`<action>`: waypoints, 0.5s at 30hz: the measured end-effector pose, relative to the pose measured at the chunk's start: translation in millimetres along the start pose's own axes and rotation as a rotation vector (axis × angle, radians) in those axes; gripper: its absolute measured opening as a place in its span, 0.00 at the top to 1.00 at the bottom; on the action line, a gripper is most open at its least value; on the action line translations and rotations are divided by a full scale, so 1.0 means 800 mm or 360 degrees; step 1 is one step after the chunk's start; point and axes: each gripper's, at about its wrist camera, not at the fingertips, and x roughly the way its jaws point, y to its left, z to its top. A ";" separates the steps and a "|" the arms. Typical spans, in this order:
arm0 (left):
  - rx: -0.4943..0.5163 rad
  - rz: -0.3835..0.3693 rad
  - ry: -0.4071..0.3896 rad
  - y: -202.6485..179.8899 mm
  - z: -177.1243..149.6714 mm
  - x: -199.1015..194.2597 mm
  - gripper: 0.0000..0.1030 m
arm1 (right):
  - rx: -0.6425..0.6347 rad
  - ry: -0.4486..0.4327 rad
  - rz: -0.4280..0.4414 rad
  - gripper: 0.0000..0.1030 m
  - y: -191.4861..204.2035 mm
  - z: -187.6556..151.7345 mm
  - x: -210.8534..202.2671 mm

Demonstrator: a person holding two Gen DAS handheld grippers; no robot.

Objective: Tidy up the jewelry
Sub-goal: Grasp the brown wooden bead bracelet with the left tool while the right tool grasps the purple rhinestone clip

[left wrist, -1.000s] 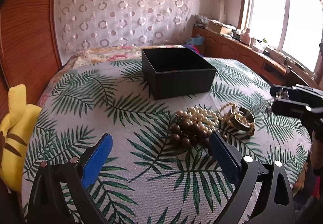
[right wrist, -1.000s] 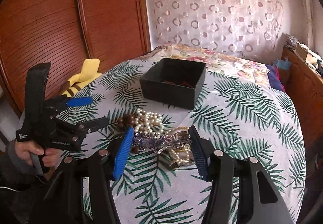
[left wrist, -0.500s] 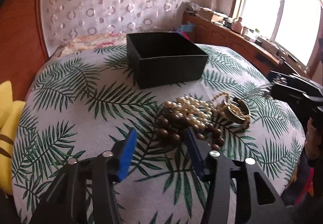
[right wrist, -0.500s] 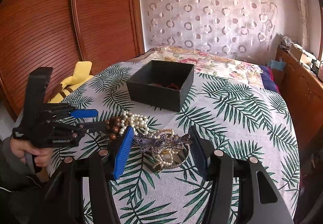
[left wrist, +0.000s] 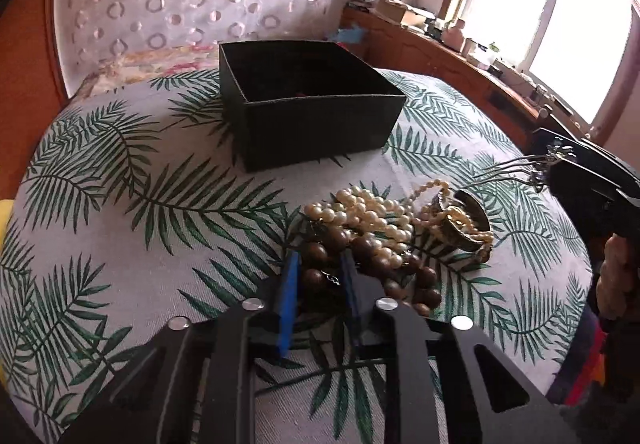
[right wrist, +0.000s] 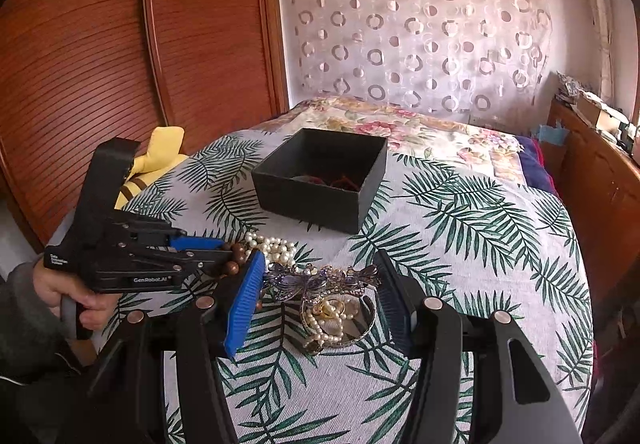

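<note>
Jewelry heap (left wrist: 400, 228) on a palm-print bed cover (left wrist: 160, 180), just at 6 o'clock of an open black box (left wrist: 316, 124). Left gripper (left wrist: 318, 276) at the heap's near edge, fingers closing around brown wooden beads (left wrist: 316, 274), one bead between the blue pads; firm contact not yet certain. Right gripper (right wrist: 320, 292) poised over a purple dragonfly brooch (right wrist: 316, 280) and a gold bangle (right wrist: 340, 324), fingers half open, gripping nothing.

Likely trouble: wooden strand tangled under the pearl necklace (left wrist: 368, 210), so a lift could drag pearls and bangle along or spill the pile. Round beads apt to slip from the narrow pads. Soft cover liable to bunch between the fingers.

Around: red items already inside the box, yellow plush toy (right wrist: 156, 160) at 9 o'clock, wooden wardrobe behind. Box's near wall between heap and drop point.
</note>
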 end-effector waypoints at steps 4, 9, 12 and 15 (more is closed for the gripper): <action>0.0016 -0.0018 -0.0054 -0.007 0.002 -0.016 0.88 | -0.0006 -0.0004 0.0002 0.44 0.000 0.004 0.002; 0.0040 -0.0052 -0.0195 -0.018 0.019 -0.059 0.88 | -0.0029 -0.0031 0.0011 0.44 0.004 0.016 -0.001; 0.0078 -0.0050 -0.0271 -0.028 0.036 -0.083 0.88 | -0.0050 -0.0055 0.0016 0.44 0.008 0.026 -0.004; 0.0107 -0.0035 -0.0338 -0.036 0.053 -0.103 0.88 | -0.0067 -0.0076 0.0018 0.44 0.011 0.035 -0.005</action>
